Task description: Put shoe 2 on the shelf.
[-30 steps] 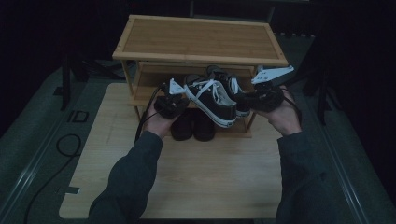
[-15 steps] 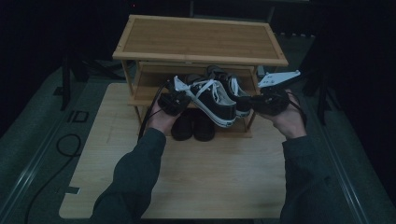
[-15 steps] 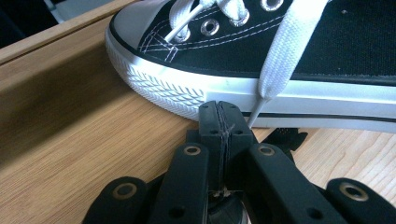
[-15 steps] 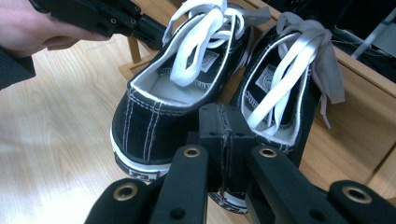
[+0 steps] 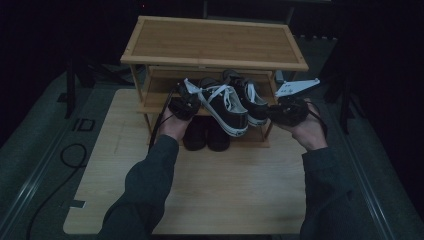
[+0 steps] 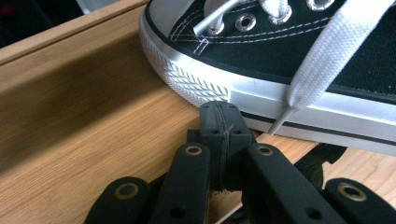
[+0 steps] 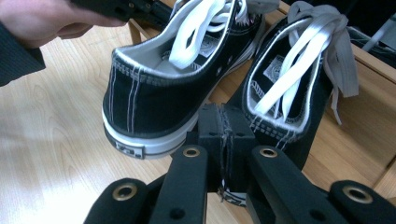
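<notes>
Two black canvas sneakers with white laces point(image 5: 227, 102) sit angled on the bamboo rack's middle shelf point(image 5: 150, 107). Left gripper point(image 5: 184, 104) and right gripper point(image 5: 289, 111), jaws closed and empty, should nudge them straight gently.

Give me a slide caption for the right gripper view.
Shut right gripper beside two black sneakers on a bamboo shoe rack.
</notes>
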Demonstrator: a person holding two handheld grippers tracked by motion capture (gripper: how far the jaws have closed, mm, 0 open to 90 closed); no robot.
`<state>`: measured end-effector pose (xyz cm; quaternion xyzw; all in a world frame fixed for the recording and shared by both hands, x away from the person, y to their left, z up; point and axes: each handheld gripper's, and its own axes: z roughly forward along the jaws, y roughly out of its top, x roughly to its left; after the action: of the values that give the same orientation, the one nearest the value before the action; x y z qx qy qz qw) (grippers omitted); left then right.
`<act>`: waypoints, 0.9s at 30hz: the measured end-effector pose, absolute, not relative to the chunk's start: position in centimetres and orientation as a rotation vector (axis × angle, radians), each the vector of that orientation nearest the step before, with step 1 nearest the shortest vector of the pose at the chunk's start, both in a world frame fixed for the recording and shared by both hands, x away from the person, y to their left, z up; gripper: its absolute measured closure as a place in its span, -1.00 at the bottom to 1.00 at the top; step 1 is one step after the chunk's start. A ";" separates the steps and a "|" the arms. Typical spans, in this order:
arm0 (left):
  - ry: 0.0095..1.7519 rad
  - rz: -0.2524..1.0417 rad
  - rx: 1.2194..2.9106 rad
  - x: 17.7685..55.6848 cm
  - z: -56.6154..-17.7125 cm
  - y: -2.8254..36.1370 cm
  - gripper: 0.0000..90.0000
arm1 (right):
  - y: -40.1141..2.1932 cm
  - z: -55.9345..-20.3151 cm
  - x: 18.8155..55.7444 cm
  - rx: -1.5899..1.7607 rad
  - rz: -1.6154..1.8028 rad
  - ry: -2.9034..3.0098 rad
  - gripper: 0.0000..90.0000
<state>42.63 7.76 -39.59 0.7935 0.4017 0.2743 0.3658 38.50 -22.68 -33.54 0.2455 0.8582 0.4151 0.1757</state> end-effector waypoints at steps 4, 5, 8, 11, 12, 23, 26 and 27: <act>1.021 0.721 2.058 42.6 -39.5 7.7 1.00 | -22.8 -33.8 38.5 0.694 1.178 2.438 0.95; 1.029 0.725 2.052 42.5 -39.5 7.6 1.00 | -22.8 -33.9 38.5 0.691 1.180 2.439 0.95; 1.008 0.710 2.051 42.2 -39.5 7.6 1.00 | -22.8 -34.1 38.5 0.687 1.175 2.448 0.94; 0.992 0.721 2.063 41.9 -39.4 7.3 1.00 | -22.9 -34.3 38.6 0.690 1.170 2.453 0.94; 0.992 0.721 2.063 41.9 -39.4 7.3 1.00 | -22.9 -34.3 38.6 0.692 1.169 2.453 0.94; 1.077 0.747 2.041 43.1 -39.4 7.4 1.00 | -22.5 -34.7 38.5 0.663 1.179 2.472 0.94; 1.082 0.739 2.039 43.3 -39.4 7.5 1.00 | -22.2 -34.9 38.4 0.644 1.178 2.484 0.93; 1.078 0.736 2.042 43.4 -39.4 7.6 1.00 | -22.2 -34.9 38.4 0.641 1.184 2.489 0.93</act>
<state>43.35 7.57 -39.37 0.7888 0.4166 0.2842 0.3514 38.37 -22.18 -34.91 0.2238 0.8689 0.4132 0.1555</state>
